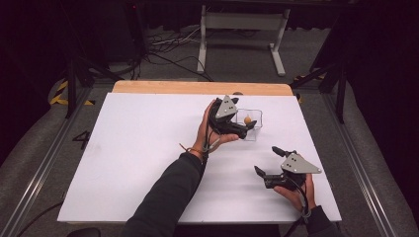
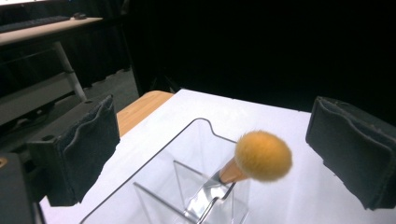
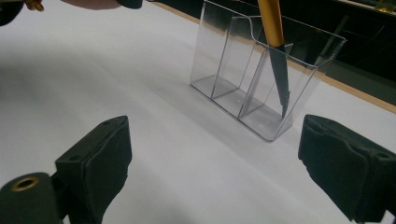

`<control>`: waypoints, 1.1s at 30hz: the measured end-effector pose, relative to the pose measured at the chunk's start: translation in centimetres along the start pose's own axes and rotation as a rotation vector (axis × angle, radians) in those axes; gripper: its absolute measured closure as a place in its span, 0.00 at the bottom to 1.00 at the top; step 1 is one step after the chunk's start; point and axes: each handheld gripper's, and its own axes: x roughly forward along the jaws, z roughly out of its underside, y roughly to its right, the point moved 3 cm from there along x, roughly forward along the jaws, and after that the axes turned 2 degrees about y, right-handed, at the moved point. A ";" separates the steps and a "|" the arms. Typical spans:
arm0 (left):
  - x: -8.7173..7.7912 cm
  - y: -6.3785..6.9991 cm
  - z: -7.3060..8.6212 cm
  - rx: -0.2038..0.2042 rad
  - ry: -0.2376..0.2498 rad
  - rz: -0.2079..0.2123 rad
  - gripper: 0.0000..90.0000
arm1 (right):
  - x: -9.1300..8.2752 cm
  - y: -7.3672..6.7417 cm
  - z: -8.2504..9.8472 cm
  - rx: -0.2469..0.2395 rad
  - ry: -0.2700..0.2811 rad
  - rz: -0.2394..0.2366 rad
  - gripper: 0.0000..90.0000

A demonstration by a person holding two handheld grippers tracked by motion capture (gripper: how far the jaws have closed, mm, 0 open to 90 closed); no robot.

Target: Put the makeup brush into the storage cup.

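1. While the white counter [image 1: 138,163] lies bare and smooth across its wide left half, the left claw [image 1: 249,123] hovers at the clear plastic organizer [image 1: 255,132], jaws wide apart and gripping nothing.
2. Inside an end compartment, the makeup brush [image 2: 261,156] leans with its fluffy orange head up, free of both pads.
3. Well apart at the near right edge, the right claw [image 1: 267,160] gapes, holding nothing.

High view looks down from above; both gripper views sit close (low, opposite sides), sharing clear organizer [image 2: 187,186].
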 end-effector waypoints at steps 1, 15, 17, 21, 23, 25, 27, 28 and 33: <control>-0.3 -0.1 0.0 0.004 0.000 -0.003 0.04 | 0.0 0.0 0.0 0.001 0.001 -0.002 0.12; -3.7 -0.3 0.0 0.052 -0.014 -0.025 0.04 | 0.0 -0.1 0.0 -0.006 -0.001 0.004 0.12; -4.0 -0.3 0.1 0.063 -0.020 -0.027 0.04 | 0.0 -0.1 -0.1 -0.007 -0.002 0.004 0.12; -4.7 -0.4 0.2 0.061 -0.017 -0.032 0.04 | 0.0 -0.1 -0.1 -0.009 -0.003 0.004 0.12; -5.0 -0.5 0.3 0.069 -0.019 -0.035 0.04 | 0.0 -0.1 -0.1 -0.011 -0.003 0.004 0.12; -5.4 -0.5 0.3 0.071 -0.019 -0.038 0.04 | 0.0 -0.1 -0.1 -0.011 -0.002 0.003 0.12; -5.7 -0.6 0.4 0.073 -0.016 -0.039 0.04 | 0.0 -0.1 -0.1 -0.011 -0.001 0.004 0.12; -5.9 -0.6 0.4 0.076 -0.017 -0.041 0.04 | 0.0 -0.1 -0.1 -0.012 0.000 0.005 0.12; -6.7 -0.7 0.7 0.087 -0.023 -0.048 0.04 | 0.0 -0.1 -0.1 -0.011 -0.003 0.005 0.12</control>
